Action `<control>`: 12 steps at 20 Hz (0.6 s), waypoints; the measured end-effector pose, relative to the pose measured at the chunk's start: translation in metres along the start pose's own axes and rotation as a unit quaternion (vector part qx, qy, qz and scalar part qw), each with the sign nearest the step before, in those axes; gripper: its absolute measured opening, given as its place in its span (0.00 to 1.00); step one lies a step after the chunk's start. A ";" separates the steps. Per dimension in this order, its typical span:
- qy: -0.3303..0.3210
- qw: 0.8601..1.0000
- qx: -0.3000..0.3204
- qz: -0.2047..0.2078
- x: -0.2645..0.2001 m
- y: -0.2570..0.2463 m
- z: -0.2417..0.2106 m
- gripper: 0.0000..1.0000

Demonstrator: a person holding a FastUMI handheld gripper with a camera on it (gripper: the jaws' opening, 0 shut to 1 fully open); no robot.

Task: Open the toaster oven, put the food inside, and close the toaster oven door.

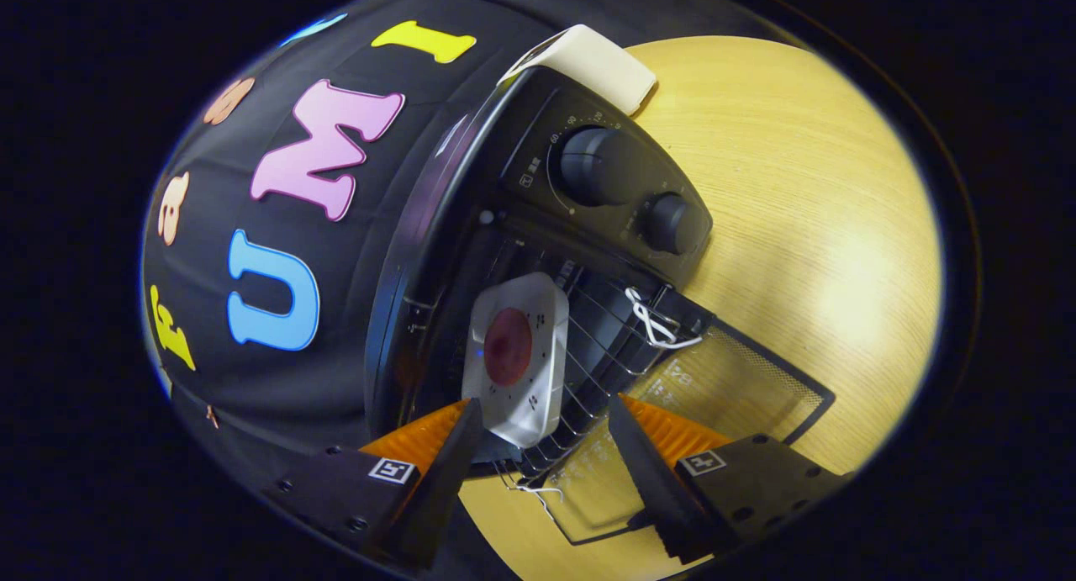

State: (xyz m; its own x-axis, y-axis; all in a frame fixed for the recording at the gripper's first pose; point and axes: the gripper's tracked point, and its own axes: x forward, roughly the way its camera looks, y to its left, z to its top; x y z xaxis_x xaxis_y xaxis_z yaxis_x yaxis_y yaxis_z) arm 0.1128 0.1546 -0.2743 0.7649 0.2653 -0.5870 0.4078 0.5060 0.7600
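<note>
Black toaster oven (471, 228), door (723, 379) dropped open onto the wooden table (799, 186). White plate (538, 312) with 1 dark red food item (508, 345) on the wire rack (601, 337) inside. 2 knobs (593, 165). Gripper (542, 430) fingers spread wide, holding nothing, plate's near edge between them.

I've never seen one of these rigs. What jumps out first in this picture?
A black toaster oven on a pale wooden table, its glass door swung open. Inside, on the wire rack, lies a white square plate carrying a dark red round of food. The gripper is open just before the plate, gripping nothing.
</note>
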 end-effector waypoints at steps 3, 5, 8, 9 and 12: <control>0.001 0.998 -0.065 -0.002 -0.015 -0.007 0.000 0.98; 0.003 0.992 -0.129 0.009 -0.029 -0.006 0.000 0.99; 0.015 0.972 -0.236 0.001 -0.047 -0.020 -0.006 0.99; 0.020 0.963 -0.269 -0.003 -0.053 -0.026 -0.009 0.99; 0.020 0.939 -0.343 -0.009 -0.066 -0.038 -0.013 0.99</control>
State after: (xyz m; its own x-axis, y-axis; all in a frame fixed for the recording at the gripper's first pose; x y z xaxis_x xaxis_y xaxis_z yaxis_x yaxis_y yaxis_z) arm 0.0401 0.1281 -0.2678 0.7362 0.2755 -0.6181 -0.0069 0.9164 0.4002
